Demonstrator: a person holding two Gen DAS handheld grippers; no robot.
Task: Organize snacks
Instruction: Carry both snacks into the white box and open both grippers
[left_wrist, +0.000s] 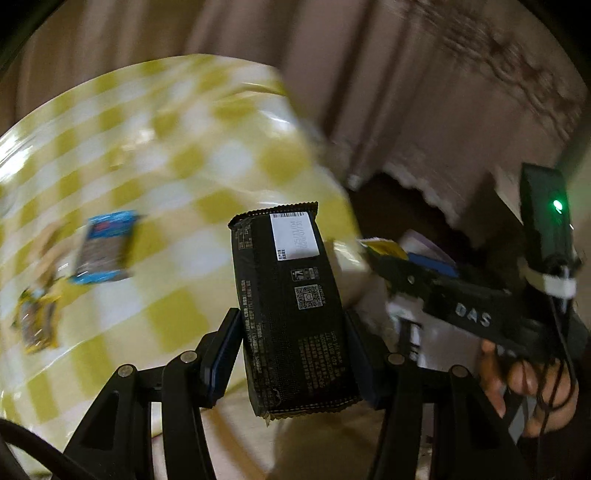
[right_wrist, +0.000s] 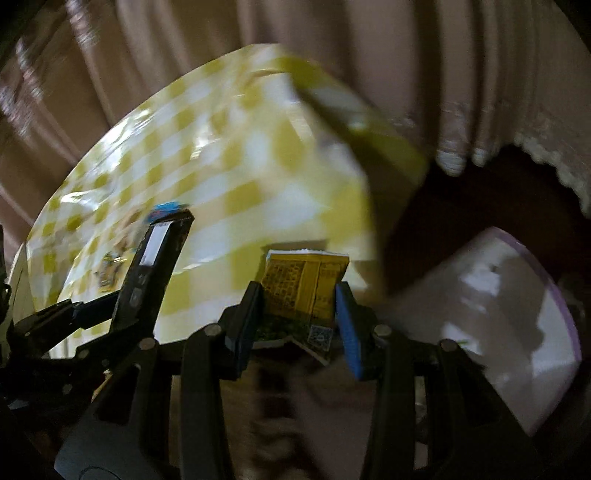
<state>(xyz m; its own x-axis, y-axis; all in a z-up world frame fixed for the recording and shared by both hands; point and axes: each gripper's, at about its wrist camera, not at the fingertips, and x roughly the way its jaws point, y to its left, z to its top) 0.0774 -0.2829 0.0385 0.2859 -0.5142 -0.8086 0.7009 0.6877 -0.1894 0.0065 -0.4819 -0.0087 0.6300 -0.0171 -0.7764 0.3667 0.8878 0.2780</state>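
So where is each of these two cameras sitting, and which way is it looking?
Left wrist: on the left hand-held gripper, looking along its fingers at the black snack packet it grips; the person's right hand shows.
Right wrist: on the right hand-held gripper, looking at its yellow snack packet; no hand shows.
Both see the yellow checked tablecloth, both held packets, the blue packet and each other's gripper.

Yellow-checked tablecloth on table; beige curtains behind; dim light

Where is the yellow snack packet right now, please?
In the right wrist view, the yellow packet sits clamped in the right gripper, beyond the checked table edge.
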